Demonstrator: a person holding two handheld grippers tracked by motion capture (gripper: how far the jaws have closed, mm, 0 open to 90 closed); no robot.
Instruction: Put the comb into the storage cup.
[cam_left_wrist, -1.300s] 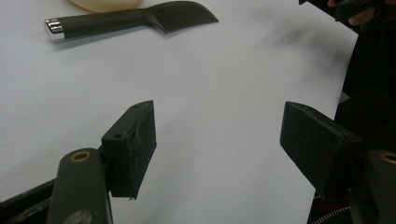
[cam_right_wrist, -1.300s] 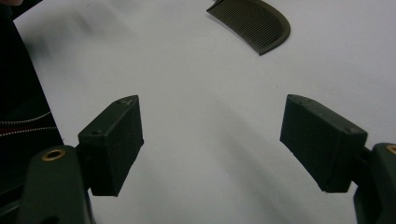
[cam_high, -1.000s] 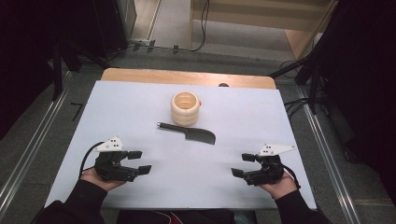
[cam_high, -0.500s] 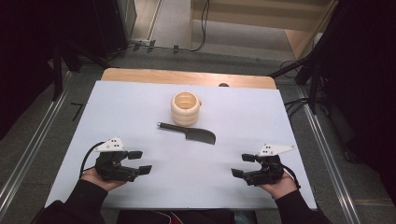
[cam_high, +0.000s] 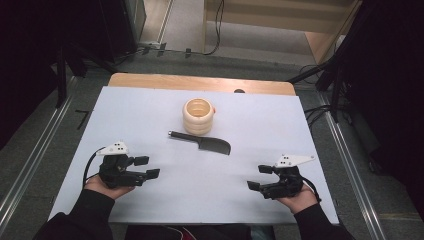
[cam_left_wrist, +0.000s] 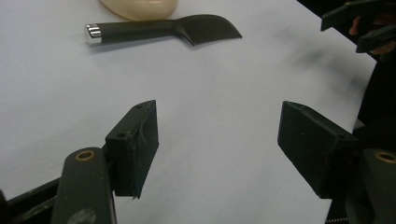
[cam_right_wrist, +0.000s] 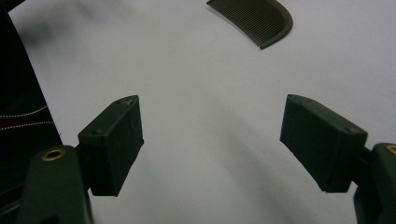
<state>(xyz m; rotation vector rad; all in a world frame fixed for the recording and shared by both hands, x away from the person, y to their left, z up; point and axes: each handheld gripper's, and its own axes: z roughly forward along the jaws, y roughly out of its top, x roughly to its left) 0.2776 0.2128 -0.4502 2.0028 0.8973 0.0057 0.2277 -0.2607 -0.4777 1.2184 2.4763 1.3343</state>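
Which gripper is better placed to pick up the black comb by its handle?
Left, probably. The comb lies with its handle end pointing toward the left gripper, whose jaws are open and aimed that way. The right gripper, also open, faces the toothed end.

**Black tools, white table, cream holder**

The comb (cam_high: 202, 143) is black with a silver cap at its handle end. At its 12 o'clock, the ringed holder (cam_high: 198, 116) is cream. The table sheet (cam_high: 150, 107) is white. Both grippers (cam_high: 145, 167) (cam_high: 257, 177) are black, topped by grey plates.
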